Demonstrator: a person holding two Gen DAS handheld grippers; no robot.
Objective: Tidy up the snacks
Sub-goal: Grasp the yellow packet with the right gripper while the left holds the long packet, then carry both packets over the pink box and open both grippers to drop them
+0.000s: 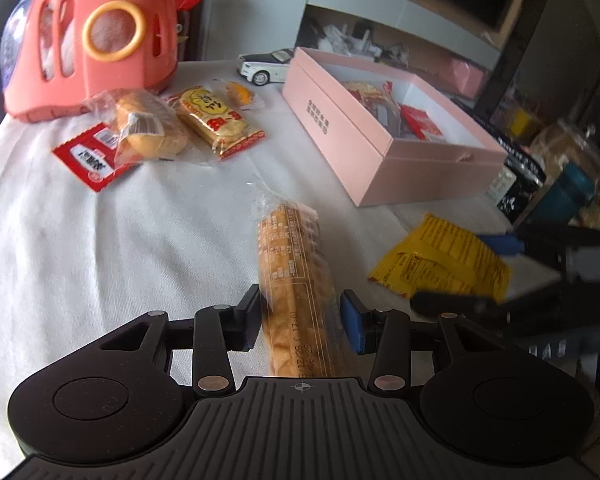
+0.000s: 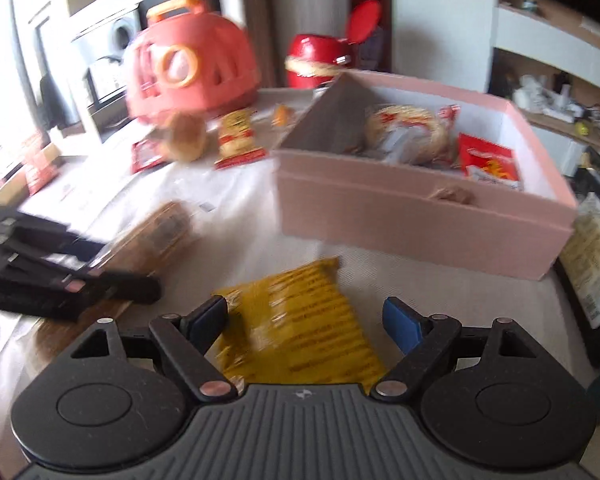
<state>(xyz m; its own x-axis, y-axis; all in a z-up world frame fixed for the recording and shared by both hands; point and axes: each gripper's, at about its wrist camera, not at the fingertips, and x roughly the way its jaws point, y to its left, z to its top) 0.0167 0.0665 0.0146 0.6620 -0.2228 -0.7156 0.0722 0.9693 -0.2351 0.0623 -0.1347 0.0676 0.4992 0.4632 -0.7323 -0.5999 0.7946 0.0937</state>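
Observation:
My left gripper [image 1: 300, 318] has its jaws around a long clear-wrapped cracker pack [image 1: 292, 272] lying on the white tablecloth; the pads sit close on both sides. It also shows blurred in the right wrist view [image 2: 156, 236]. My right gripper [image 2: 306, 322] is open, its jaws on either side of a yellow snack packet [image 2: 300, 328], which also shows in the left wrist view [image 1: 440, 260]. An open pink box [image 1: 380, 136] holds several snacks [image 2: 412, 132]. A bun [image 1: 148, 124], a red packet [image 1: 88, 160] and a yellow biscuit pack [image 1: 216, 120] lie at the far left.
A coral toy carrier [image 1: 88, 40] and a white toy car [image 1: 264, 66] stand at the back of the table. A red bin [image 2: 324, 56] stands behind. Dark packages [image 2: 592, 256] lie right of the box. The table edge is close on the right.

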